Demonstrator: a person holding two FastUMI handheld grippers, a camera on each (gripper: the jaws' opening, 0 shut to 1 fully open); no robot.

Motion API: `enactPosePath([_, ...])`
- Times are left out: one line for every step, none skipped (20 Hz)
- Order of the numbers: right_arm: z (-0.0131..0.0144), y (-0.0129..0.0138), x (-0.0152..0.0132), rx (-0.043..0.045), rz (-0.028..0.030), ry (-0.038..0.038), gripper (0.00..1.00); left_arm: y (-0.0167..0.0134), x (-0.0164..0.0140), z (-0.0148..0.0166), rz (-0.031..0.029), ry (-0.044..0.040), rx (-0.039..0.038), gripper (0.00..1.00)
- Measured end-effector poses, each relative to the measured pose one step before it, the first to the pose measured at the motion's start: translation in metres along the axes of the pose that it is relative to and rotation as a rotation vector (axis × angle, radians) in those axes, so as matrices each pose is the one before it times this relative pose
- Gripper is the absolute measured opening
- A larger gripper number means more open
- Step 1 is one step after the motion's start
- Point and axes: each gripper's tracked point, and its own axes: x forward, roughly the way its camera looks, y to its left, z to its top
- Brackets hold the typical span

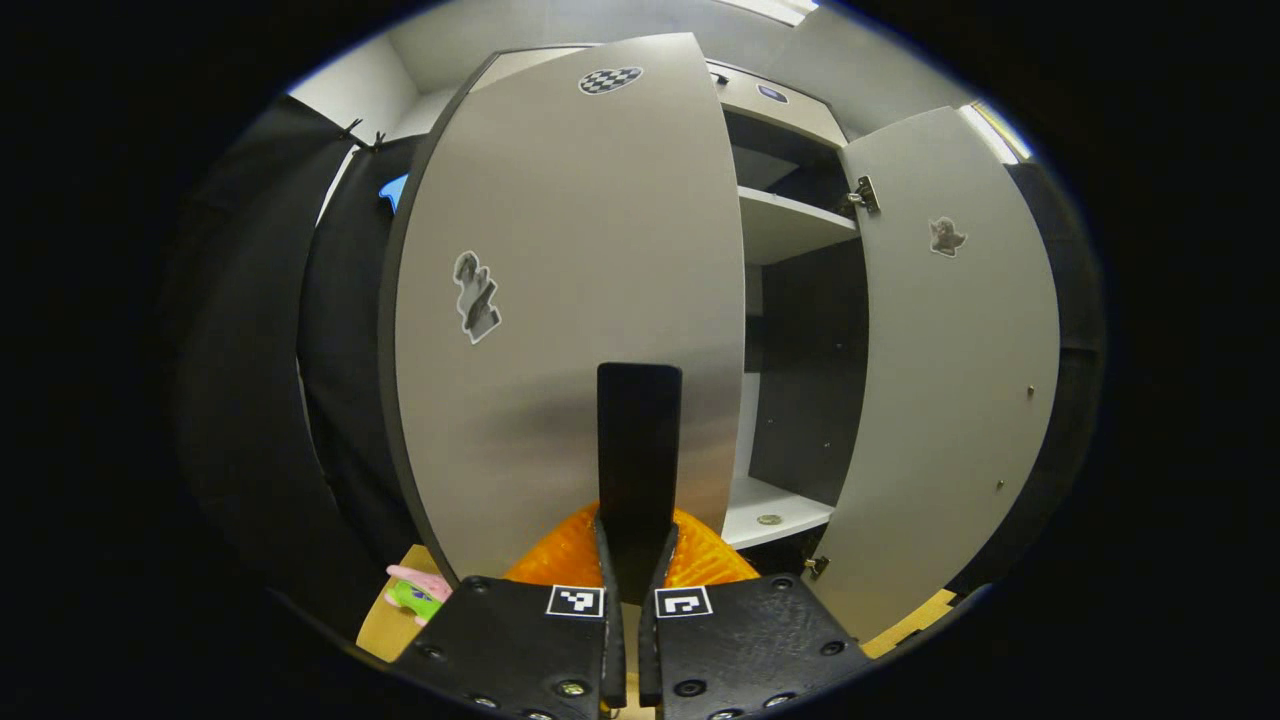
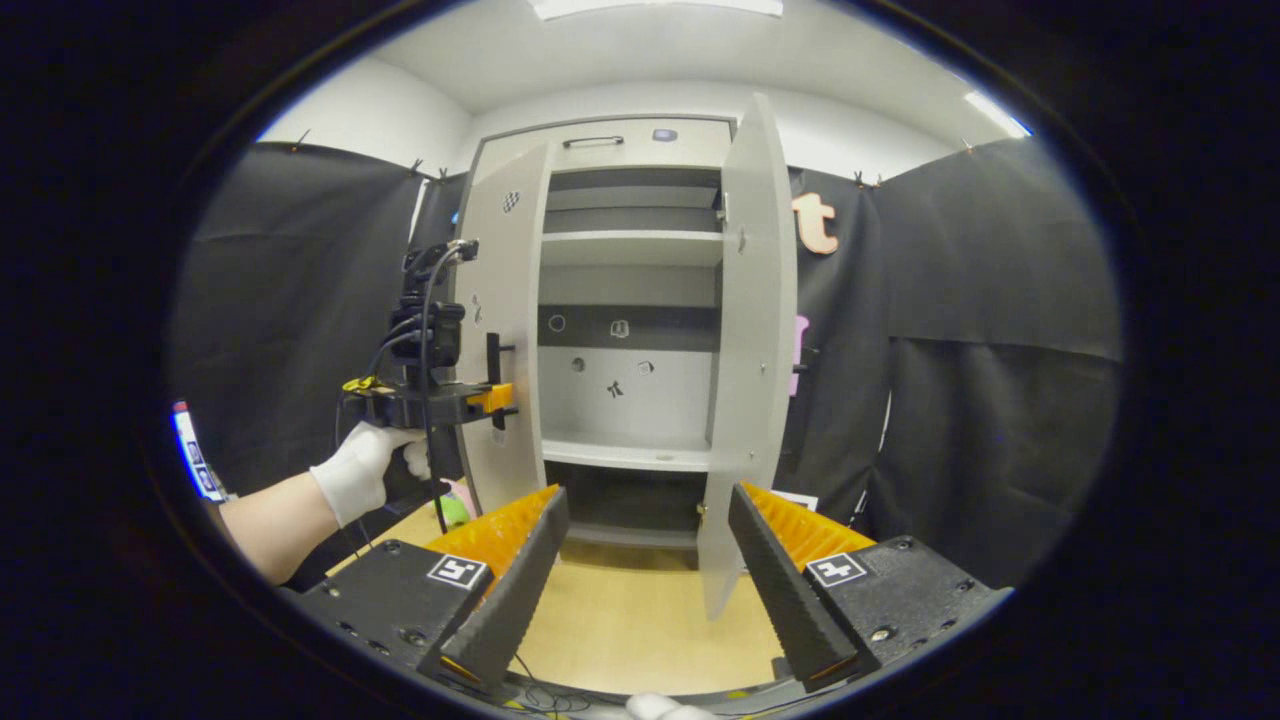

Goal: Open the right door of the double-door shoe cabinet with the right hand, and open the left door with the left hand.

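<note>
Pale grey shoe cabinet (image 2: 630,400), right door (image 2: 752,340) and left door (image 2: 505,320) both swung open.

The left door (image 1: 570,300) and right door (image 1: 950,400) of the shoe cabinet (image 2: 630,300) look like smooth, matt pale-grey laminate board, the left one giving a soft sheen, with a small shiny metal hinge (image 1: 864,194) on the right. The left door's handle (image 1: 638,450) is matt black. The gripper fingers (image 2: 770,560) are ribbed, dull black and orange plastic; the glove (image 2: 360,475) is white cloth, and the floor (image 2: 640,620) looks like smooth pale wood.
</note>
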Motion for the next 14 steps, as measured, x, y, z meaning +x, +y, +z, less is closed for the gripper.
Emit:
enactPosePath([-0.00082,0.00213,0.00200,0.00178,0.01006,0.00284,0.97,0.00164,-0.00451,0.00100,0.00076,-0.00739,0.00409,0.05])
enactPosePath([-0.00161,0.00372,-0.00046,0.00116,0.00753,0.00289,1.00,0.00351,-0.00485,-0.00029,0.00420,0.00088,0.00272,0.05])
enactPosePath([-0.00258,0.00773,-0.00337,-0.00068,0.00886,0.00039,1.00,0.00290,-0.00468,-0.00007,0.00275,-0.00558,-0.00054,0.05])
enactPosePath([-0.00047,0.00424,-0.00171,-0.00168,0.00649,0.00086,0.97,0.00333,-0.00566,-0.00113,0.00385,0.00051,-0.00202,0.05])
enactPosePath([-0.00012,0.00327,-0.00046,-0.00014,0.00715,-0.00154,0.97,0.00377,-0.00484,0.00029,0.00293,-0.00178,0.00290,0.05])
enactPosePath([0.00074,0.00299,0.00012,0.00026,0.00742,0.00041,0.97,0.00394,-0.00611,-0.00026,0.00507,-0.00047,0.00011,0.04])
enactPosePath([-0.00056,0.00346,0.00037,-0.00125,0.00831,0.00100,0.96,0.00455,-0.00486,-0.00071,0.00456,-0.00163,-0.00023,0.04])
enactPosePath([0.00044,0.00247,0.00034,-0.00076,0.00660,0.00132,0.96,0.00434,-0.00527,-0.00042,0.00428,0.00162,0.00097,0.04])
enactPosePath([0.00054,0.00309,0.00052,-0.00012,0.00690,-0.00082,0.97,0.00508,-0.00430,-0.00080,0.00786,0.00537,-0.00042,0.04])
enactPosePath([0.00059,0.00216,0.00039,-0.00040,0.00539,-0.00205,1.00,0.00457,-0.00426,-0.00002,0.00968,0.00170,0.00152,0.04])
enactPosePath([-0.00067,0.00251,0.00031,-0.00090,0.00633,0.00224,0.97,0.00456,-0.00348,-0.00039,0.01117,-0.00087,0.00045,0.04])
enactPosePath([0.00030,0.00262,0.00004,0.00037,0.00821,0.00103,0.97,0.00559,-0.00407,-0.00010,0.01163,-0.00242,-0.00106,0.04])
enactPosePath([0.00031,0.00248,0.00014,-0.00054,0.00594,0.00096,0.97,0.00516,-0.00483,-0.00199,0.01224,-0.00111,-0.00103,0.04])
enactPosePath([-0.00018,0.00178,0.00075,-0.00163,0.00458,-0.00106,0.97,0.00501,-0.00283,-0.00154,0.01068,-0.00128,-0.00124,0.04])
